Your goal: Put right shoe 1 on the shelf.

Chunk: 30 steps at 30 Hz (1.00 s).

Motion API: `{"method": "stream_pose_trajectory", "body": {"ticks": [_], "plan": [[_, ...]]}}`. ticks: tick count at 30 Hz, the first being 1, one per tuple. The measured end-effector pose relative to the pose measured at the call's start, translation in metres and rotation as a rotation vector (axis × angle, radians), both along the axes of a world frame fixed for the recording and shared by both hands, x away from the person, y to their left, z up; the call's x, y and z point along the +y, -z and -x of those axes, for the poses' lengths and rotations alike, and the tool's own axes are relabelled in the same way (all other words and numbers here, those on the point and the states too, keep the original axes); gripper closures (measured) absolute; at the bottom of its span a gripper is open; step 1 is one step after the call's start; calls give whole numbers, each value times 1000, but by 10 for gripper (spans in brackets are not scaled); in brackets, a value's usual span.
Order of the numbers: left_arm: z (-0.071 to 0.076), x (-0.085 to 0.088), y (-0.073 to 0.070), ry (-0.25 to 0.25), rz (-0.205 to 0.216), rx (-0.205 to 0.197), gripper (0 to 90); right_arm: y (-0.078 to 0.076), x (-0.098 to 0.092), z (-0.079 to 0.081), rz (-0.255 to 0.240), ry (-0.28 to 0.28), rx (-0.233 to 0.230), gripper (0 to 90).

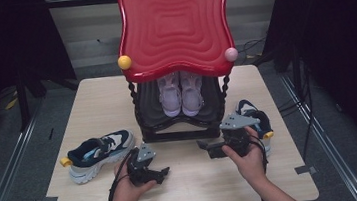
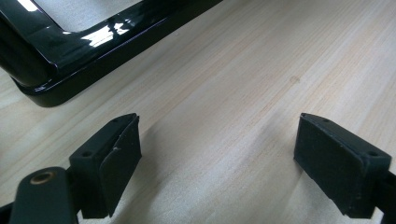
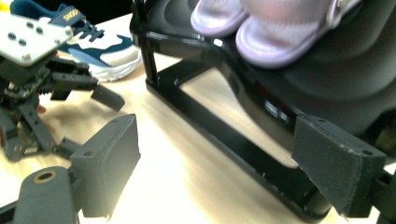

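Both hand-held grippers are released and empty: the left hand-held gripper (image 1: pixel 161 173) hovers over bare desk (image 1: pixel 196 189), the right hand-held gripper (image 1: pixel 202 144) faces the black shoe rack (image 1: pixel 179 130). The navy sneaker (image 1: pixel 101 155) lies left; approach its heel squarely, low. Pale wood desk, dark surroundings.

A light wooden table (image 1: pixel 185 185) is seen from above, its grain plain in the left gripper view (image 2: pixel 243 70). At its middle a black rack (image 1: pixel 179 128) is stood, its base frame resting on the wood (image 2: pixel 70 51). A navy-and-white sneaker (image 1: pixel 99 154) is laid on its side to the left of the rack. A second sneaker (image 1: pixel 253 117), partly hidden and apparently of the same kind, is placed at the right.
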State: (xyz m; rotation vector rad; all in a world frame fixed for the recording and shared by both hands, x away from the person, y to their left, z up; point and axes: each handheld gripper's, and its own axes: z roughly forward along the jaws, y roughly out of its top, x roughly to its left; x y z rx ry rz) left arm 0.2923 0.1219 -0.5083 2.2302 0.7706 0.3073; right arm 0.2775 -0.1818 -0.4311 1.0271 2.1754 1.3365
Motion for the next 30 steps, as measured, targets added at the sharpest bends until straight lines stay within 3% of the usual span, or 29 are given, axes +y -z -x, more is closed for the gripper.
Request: {"method": "stream_pose_trajectory", "body": {"ticks": [13, 30], "plan": [[0, 0, 0, -1, 0, 0, 141, 32, -19, 12, 38, -43, 90, 144], [0, 0, 0, -2, 1, -1, 141, 56, -32, 25, 92, -105, 150, 145]]}}
